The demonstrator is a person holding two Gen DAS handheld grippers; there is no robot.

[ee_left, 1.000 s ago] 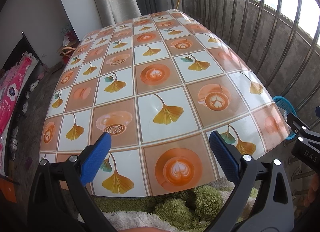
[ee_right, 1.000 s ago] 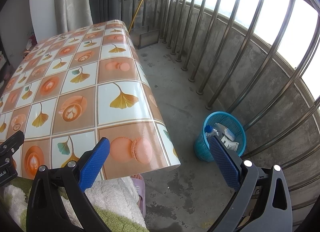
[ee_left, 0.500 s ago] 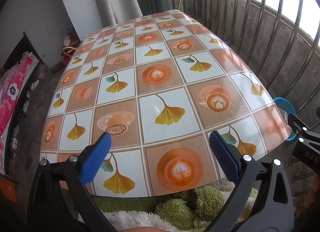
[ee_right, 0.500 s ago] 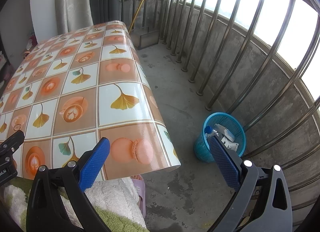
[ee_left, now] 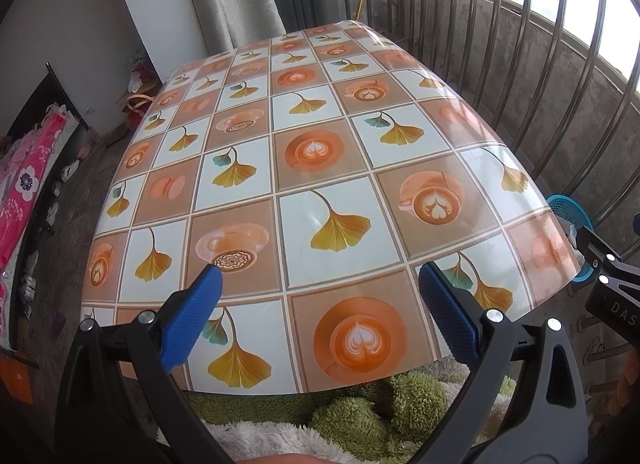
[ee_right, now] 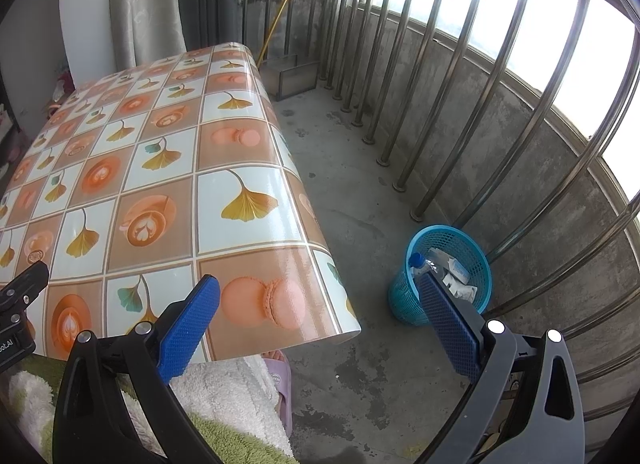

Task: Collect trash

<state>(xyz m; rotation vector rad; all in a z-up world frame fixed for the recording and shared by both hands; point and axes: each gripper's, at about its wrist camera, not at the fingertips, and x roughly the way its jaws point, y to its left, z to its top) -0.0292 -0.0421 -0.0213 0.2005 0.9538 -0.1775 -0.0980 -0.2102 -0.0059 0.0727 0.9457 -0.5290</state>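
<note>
A blue mesh trash basket [ee_right: 442, 272] stands on the concrete floor to the right of the table, beside the railing. It holds a plastic bottle with a blue cap [ee_right: 418, 262] and white wrappers [ee_right: 456, 276]. Its rim also shows in the left wrist view [ee_left: 568, 212]. My left gripper [ee_left: 320, 314] is open and empty over the table's near edge. My right gripper [ee_right: 320, 322] is open and empty, held over the table's near right corner and the floor. No trash shows on the table [ee_left: 320, 167].
The table wears a glossy cloth with ginkgo leaves and coffee cups [ee_right: 160, 199]. A steel railing [ee_right: 480, 103] runs along the right. A metal box [ee_right: 294, 75] sits on the floor behind. Green and white fleece [ee_left: 360, 412] lies below the near edge.
The left wrist view has tilted up and back slightly, so the table sits lower in the frame. The right gripper has barely moved. Both stay open.
</note>
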